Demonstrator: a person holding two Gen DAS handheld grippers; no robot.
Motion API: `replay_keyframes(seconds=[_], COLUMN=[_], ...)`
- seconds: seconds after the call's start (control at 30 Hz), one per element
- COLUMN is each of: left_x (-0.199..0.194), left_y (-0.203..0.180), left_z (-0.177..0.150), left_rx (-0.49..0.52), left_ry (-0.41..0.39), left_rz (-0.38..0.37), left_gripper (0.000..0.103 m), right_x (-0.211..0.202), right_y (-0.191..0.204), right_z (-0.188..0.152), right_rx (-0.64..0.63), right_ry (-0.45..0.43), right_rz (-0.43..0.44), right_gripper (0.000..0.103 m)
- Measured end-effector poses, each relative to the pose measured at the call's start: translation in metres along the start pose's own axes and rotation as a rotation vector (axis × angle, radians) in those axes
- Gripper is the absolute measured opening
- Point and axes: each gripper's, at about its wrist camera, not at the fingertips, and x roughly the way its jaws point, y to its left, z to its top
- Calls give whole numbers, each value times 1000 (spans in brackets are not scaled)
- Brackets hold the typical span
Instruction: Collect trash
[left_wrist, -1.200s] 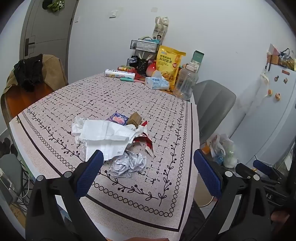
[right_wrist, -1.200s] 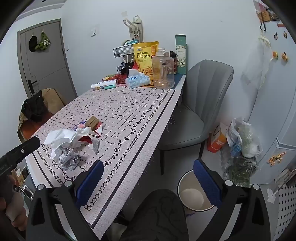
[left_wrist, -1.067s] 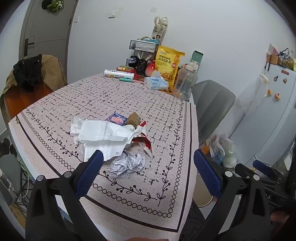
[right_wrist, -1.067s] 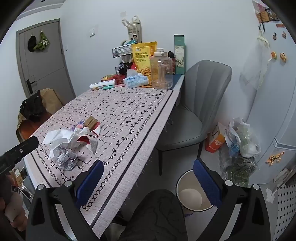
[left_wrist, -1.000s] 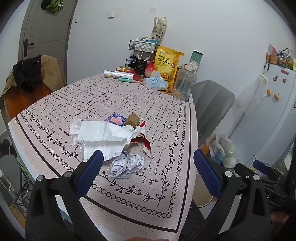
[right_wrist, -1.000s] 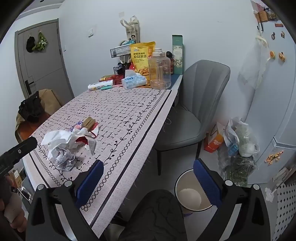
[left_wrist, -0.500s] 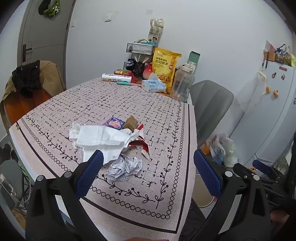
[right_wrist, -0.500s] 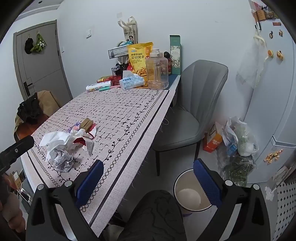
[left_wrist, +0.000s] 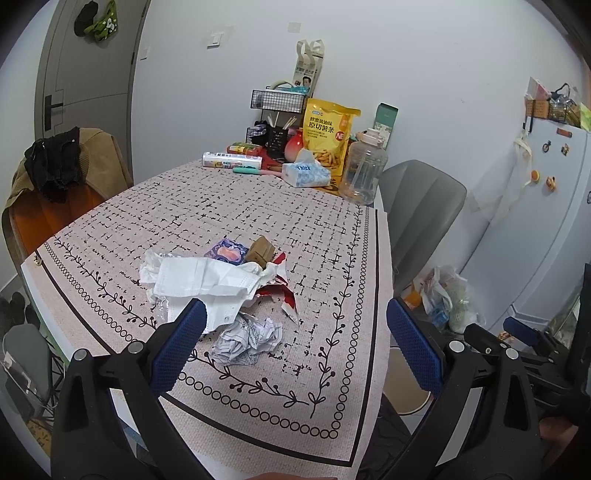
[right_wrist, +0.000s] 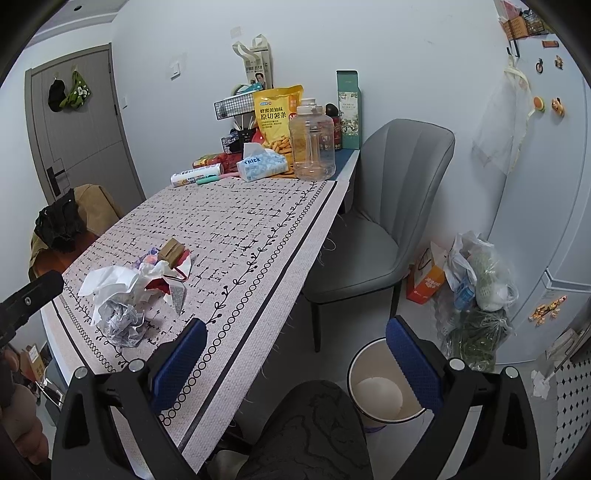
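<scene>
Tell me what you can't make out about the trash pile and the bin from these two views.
- Under the white face mask: left wrist view, covered; pile contents unclear.
- Red wrapper: print unreadable, half buried.
- Bin: right wrist view, rim cut by the right tongs; white inside unidentifiable.
- Crumpled paper: writing too small.

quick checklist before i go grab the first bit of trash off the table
1. Left gripper open and empty: ok, jaws spread wide.
2. Right gripper open and empty: ok, jaws spread wide.
3. Trash in sight: ok, crumpled paper ball lies nearest the table edge, white face mask and red wrapper just behind it.
4. Paper ball free to lift: cannot tell, the mask's edge may overlap it.
5. Bin reachable: ok, on the floor beside the table, open top, looks nearly empty.
6. Non-trash out of the way: ok, tissue pack and clear jug sit at the far end.
</scene>
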Motion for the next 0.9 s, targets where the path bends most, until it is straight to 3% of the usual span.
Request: replay_keyframes(seconds=[0.9], left_x=[-4], left_y=[10], left_z=[-1], left_rx=[-20], left_ry=[-16], left_rz=[-1], left_gripper=[97], right_x=[-3], right_y=[11], right_z=[-2], right_rx=[-20], right_ry=[-20], right_rz=[-5], right_gripper=[95])
